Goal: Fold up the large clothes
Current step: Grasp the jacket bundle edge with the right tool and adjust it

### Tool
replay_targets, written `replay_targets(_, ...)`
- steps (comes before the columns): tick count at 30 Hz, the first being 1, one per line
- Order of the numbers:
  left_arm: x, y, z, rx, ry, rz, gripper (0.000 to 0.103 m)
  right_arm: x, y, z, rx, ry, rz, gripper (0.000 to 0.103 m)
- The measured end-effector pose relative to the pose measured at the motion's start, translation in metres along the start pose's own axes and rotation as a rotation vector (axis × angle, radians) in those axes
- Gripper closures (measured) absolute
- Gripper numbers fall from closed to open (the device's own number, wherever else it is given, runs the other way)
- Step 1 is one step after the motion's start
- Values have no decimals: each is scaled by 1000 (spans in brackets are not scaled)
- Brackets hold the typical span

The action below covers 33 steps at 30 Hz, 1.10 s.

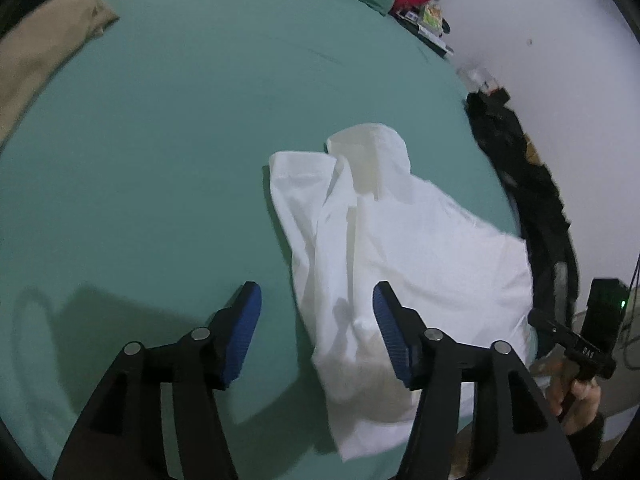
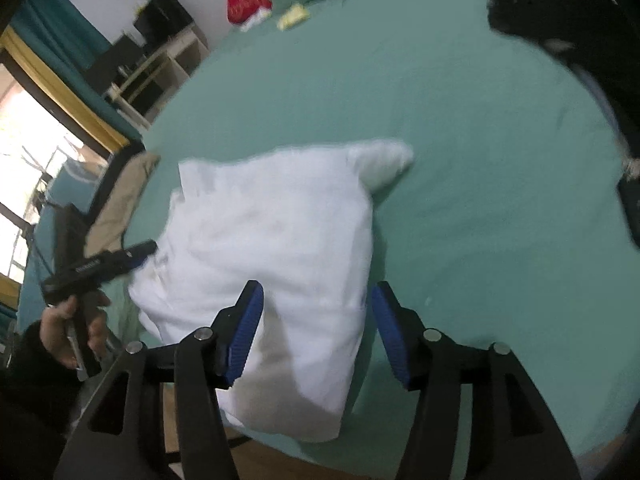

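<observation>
With the left claw (image 1: 317, 322) and right claw (image 2: 317, 320) both spread and pinching nothing above the white garment (image 1: 400, 264) lying roughly folded near the bed (image 1: 180, 140) edge, a careless regrasp risks dragging it loose or over the side.

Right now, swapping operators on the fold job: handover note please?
Left gripper: open, holding nothing, above the near edge of the white garment.
Right gripper: open, empty, over the same garment's near end.
Garment lies partly folded and bunched on the green bed sheet, near its front edge.
Done: rough folds in.
Left: probably square it up and finish. A beige garment waits at the far side.
</observation>
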<state>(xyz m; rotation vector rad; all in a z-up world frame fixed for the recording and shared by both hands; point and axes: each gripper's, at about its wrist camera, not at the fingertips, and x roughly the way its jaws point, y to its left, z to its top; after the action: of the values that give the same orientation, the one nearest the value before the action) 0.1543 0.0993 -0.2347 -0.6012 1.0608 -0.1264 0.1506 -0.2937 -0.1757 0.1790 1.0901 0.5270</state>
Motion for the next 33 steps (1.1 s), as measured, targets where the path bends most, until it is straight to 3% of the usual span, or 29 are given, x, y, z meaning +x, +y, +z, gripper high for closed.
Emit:
replay_targets(4, 13, 0, 8, -25, 18, -66, 35, 9, 0, 12, -6, -13, 11, 46)
replay_targets(9, 38, -24, 0, 8, 132, -229, 33, 44, -1, 10, -27, 57, -49, 46)
replay_targets(15, 52, -64, -12, 96, 179, -245, 30, 54, 3, 5, -72, 55, -109, 45)
replay_targets(23, 47, -69, -7, 133, 143, -173, 30, 39, -5, 5, -23, 28, -63, 45)
replay_targets(25, 48, -63, -7, 88, 138, -203, 30, 40, -5, 5, -32, 29, -68, 45)
replay_targets(28, 49, -62, -11, 1, 145, -321, 26, 53, -3, 1, -53, 49, -96, 44)
replay_targets(33, 54, -88, -18, 70, 168, -344, 21, 62, -1, 5, -73, 42, -122, 43)
